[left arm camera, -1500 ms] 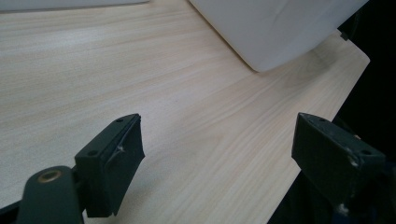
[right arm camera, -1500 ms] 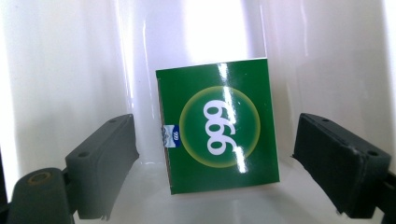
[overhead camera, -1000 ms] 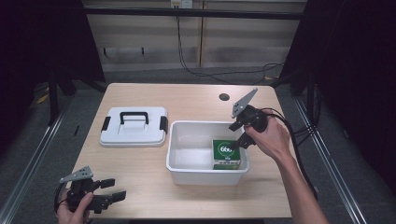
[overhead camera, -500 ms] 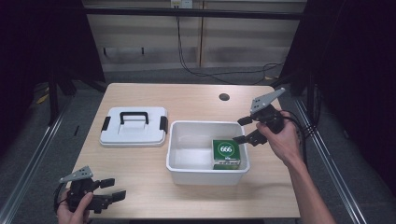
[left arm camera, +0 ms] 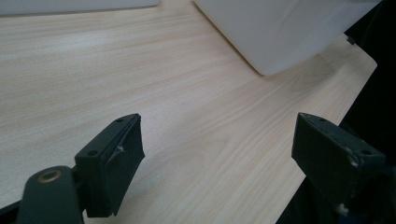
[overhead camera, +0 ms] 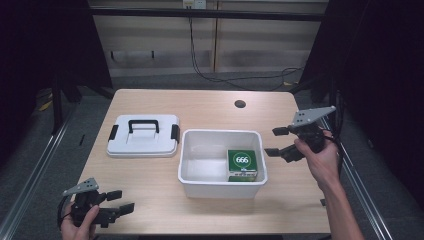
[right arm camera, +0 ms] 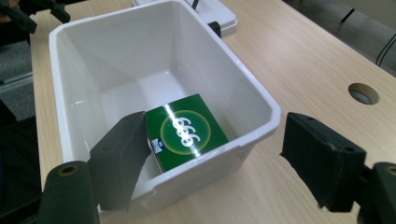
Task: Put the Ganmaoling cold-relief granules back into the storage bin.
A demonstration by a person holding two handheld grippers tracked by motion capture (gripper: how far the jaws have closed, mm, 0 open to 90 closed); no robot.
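The right claw [overhead camera: 280, 142] hangs released over the table [overhead camera: 210, 107], just past the right-hand wall of the white tub [overhead camera: 192, 172]; its jaws have just been opening and nothing is between them. The green box [overhead camera: 242, 163] lies inside the tub, on the floor of the corner nearest this claw, apart from the pads. In the right gripper view the box [right arm camera: 186, 130] sits ahead of and below the jaws, with the tub's rim [right arm camera: 261, 100] between them. The left claw [overhead camera: 119, 202] rests at the table's near left corner, jaws wide and empty, well apart from the tub. The white lid [overhead camera: 144, 136] lies beyond it, beside the tub.
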